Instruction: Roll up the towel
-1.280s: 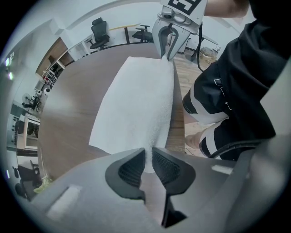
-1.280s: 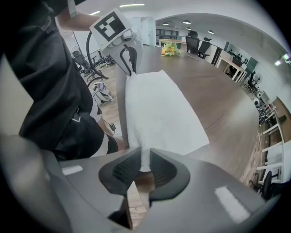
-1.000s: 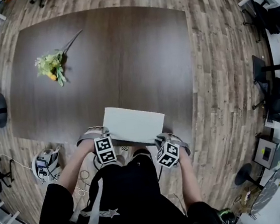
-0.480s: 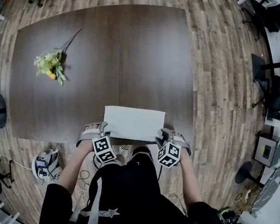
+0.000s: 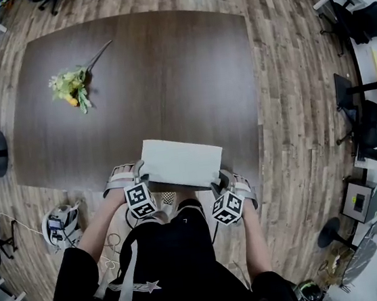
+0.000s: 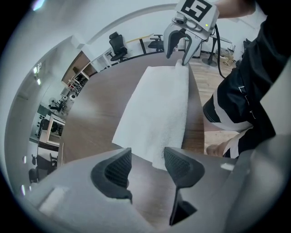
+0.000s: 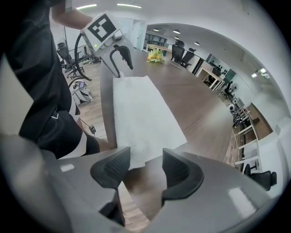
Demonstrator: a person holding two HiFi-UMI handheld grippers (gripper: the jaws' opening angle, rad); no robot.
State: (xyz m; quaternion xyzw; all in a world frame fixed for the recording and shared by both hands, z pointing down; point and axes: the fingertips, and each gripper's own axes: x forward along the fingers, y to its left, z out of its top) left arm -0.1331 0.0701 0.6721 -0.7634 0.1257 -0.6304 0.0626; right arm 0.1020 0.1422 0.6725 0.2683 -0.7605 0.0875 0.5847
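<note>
A white folded towel lies flat at the near edge of the dark wooden table. My left gripper stands at the towel's near left corner and my right gripper at its near right corner, both pointing steeply down. In the left gripper view the left gripper has just been opening, and the towel corner lies loose just ahead of the gap. In the right gripper view the right gripper has also just been opening, with the towel corner beside its left pad, not pinched.
A bunch of yellow-green flowers lies at the far left of the table. The table's near edge runs right under the towel, against the person's body. A small device with cables sits on the floor at the left. Office chairs stand at the right.
Both grippers' jaws have spread apart and let go of the towel's near corners. The towel has settled flat, and the hands have hardly shifted.
</note>
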